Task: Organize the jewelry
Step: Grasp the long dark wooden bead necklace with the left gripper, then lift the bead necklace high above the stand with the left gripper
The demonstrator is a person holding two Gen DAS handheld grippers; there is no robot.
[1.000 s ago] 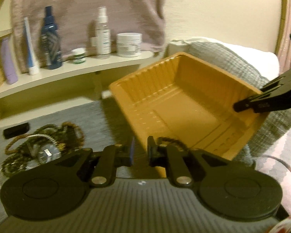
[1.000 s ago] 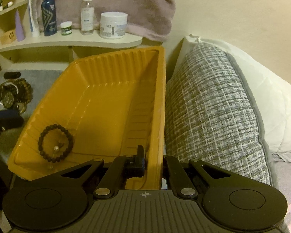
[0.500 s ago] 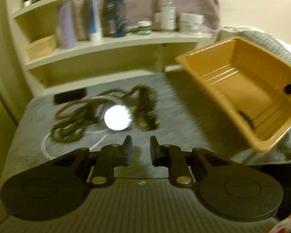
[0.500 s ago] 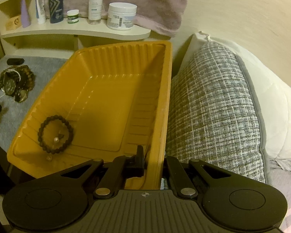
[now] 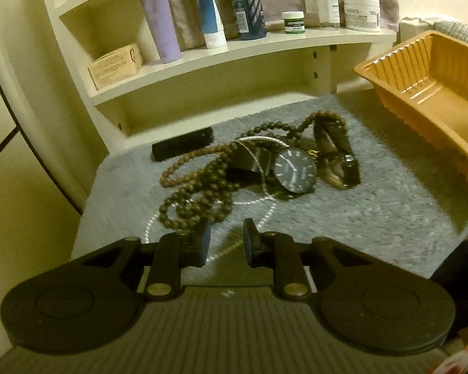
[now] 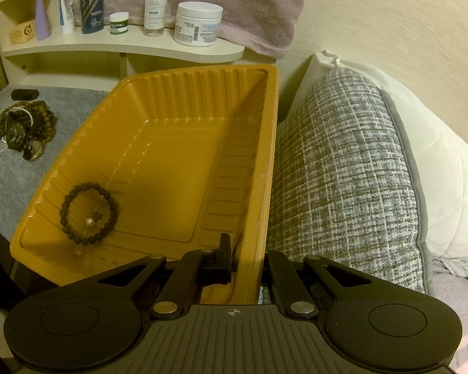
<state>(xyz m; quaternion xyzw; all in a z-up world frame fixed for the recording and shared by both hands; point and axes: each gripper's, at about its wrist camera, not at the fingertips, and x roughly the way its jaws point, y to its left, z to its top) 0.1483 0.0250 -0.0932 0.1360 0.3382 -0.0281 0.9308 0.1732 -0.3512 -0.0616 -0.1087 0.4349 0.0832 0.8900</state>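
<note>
A grey mat (image 5: 343,212) covers a bedside surface under a toiletry shelf (image 5: 234,50). The jewelry pile (image 5: 252,171) lies mid-mat, straight ahead of the left gripper (image 5: 224,243), whose jaws hang narrowly parted and empty. The right gripper (image 6: 249,258) clamps the yellow tray's (image 6: 177,143) near rim, at the mat's right edge, with one bracelet (image 6: 89,215) inside.

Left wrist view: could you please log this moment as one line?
left tool: open, above jewelry pile | right tool: shut on tray wall | in tray: bead bracelet
</note>
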